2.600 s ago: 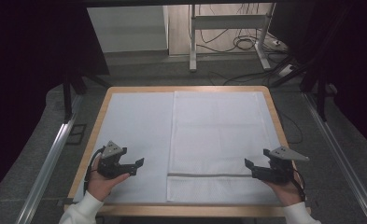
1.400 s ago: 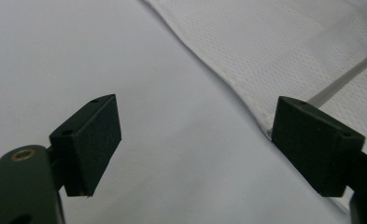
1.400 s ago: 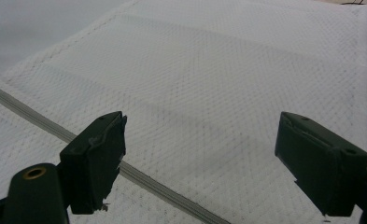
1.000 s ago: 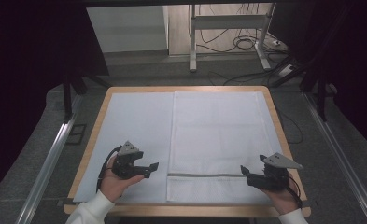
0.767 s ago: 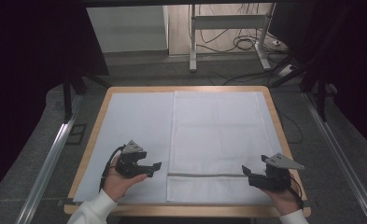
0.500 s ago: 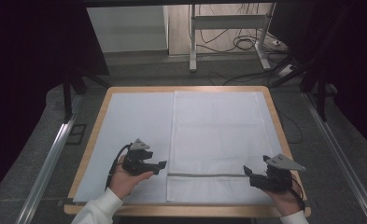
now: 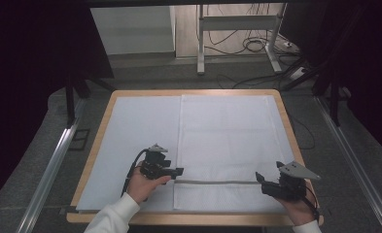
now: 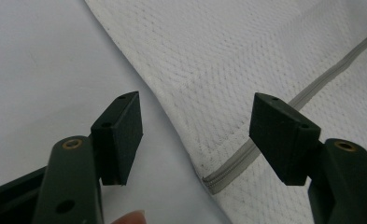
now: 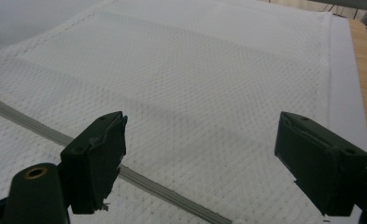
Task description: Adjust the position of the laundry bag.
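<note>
A white textured towel [image 7: 227, 136] lies flat on the right half of the table, with a grey stripe [image 7: 213, 182] across it near the front. My left gripper [image 7: 178, 171] sits at the towel's left edge where the stripe ends. Its jaws have just been closing. In the left gripper view the towel edge [image 8: 190, 140] and the stripe end [image 8: 232, 163] lie between the pads [image 8: 125, 126], which stand apart and do not press on it. My right gripper [image 7: 260, 180] rests at the stripe's right end. It stands wide open [image 9: 200, 149] over the towel [image 9: 195, 70].
A pale sheet [image 7: 140, 126] covers the table inside a wooden rim [image 7: 106, 116]. Metal rails run along the floor at the left [image 7: 52, 165] and the right [image 7: 354, 165]. A desk frame with cables [image 7: 237, 43] stands behind the table.
My left hand has moved right, from the bare sheet to the towel's left edge at the stripe, and its jaws have narrowed. The right hand has kept still.
</note>
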A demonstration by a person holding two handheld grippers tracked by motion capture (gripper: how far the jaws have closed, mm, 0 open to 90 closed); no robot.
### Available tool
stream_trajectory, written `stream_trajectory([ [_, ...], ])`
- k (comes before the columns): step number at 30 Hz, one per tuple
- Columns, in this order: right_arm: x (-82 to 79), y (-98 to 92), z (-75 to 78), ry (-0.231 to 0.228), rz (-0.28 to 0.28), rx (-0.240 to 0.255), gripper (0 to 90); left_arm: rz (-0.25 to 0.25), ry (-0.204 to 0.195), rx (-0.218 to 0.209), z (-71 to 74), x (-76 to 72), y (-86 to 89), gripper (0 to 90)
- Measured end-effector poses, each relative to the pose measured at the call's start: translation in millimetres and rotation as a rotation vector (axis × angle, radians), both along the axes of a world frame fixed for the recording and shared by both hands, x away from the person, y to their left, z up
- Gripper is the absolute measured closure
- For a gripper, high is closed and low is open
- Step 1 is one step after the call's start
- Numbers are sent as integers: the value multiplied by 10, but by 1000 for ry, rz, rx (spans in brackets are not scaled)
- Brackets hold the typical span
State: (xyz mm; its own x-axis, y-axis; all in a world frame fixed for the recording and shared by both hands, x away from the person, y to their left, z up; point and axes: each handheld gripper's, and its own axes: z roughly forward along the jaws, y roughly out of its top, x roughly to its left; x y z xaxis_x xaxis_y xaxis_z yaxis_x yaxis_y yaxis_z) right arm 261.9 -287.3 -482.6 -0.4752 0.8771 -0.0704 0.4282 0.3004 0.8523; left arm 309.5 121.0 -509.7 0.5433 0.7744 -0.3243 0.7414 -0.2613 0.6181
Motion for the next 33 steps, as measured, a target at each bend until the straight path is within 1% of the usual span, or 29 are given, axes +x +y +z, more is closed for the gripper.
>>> stream_trajectory([
  [1,-3,-5,6,-4,-4,2,160,4,6,-2,-5,10,-3,358],
  [3,-5,-14,11,-8,-9,4,160,7,21,-18,-20,32,-3,432],
  [4,-5,-16,13,-10,-9,4,160,10,33,-31,-29,40,-6,439],
  [5,-5,-17,14,-13,-10,3,160,10,33,-31,-29,40,-6,437],
  [6,-6,-16,16,-15,-10,2,160,7,41,-33,-43,51,-11,435],
  [11,-11,-11,24,-20,-10,-5,160,21,57,-23,-80,69,-43,430],
  [13,-13,-11,25,-22,-10,-8,159,30,47,-16,-96,66,-50,446],
  [14,-14,-12,27,-23,-11,-8,160,32,42,-10,-103,63,-56,479],
  [19,-13,-14,31,-26,-11,-9,160,25,46,0,-136,57,-77,567],
  [20,-14,-13,31,-27,-12,-8,160,24,50,-2,-145,58,-81,578],
  [24,-20,-13,38,-31,-13,-7,159,19,53,11,-177,56,-104,618],
  [26,-21,-13,42,-33,-14,-7,160,19,44,22,-185,54,-110,643],
  [29,-20,-10,41,-32,-14,-7,160,23,34,25,-190,52,-124,678],
  [31,-20,-8,41,-32,-13,-8,160,21,27,32,-195,54,-123,718],
  [33,-19,-10,42,-34,-13,-7,159,15,28,26,-203,58,-121,771],
])
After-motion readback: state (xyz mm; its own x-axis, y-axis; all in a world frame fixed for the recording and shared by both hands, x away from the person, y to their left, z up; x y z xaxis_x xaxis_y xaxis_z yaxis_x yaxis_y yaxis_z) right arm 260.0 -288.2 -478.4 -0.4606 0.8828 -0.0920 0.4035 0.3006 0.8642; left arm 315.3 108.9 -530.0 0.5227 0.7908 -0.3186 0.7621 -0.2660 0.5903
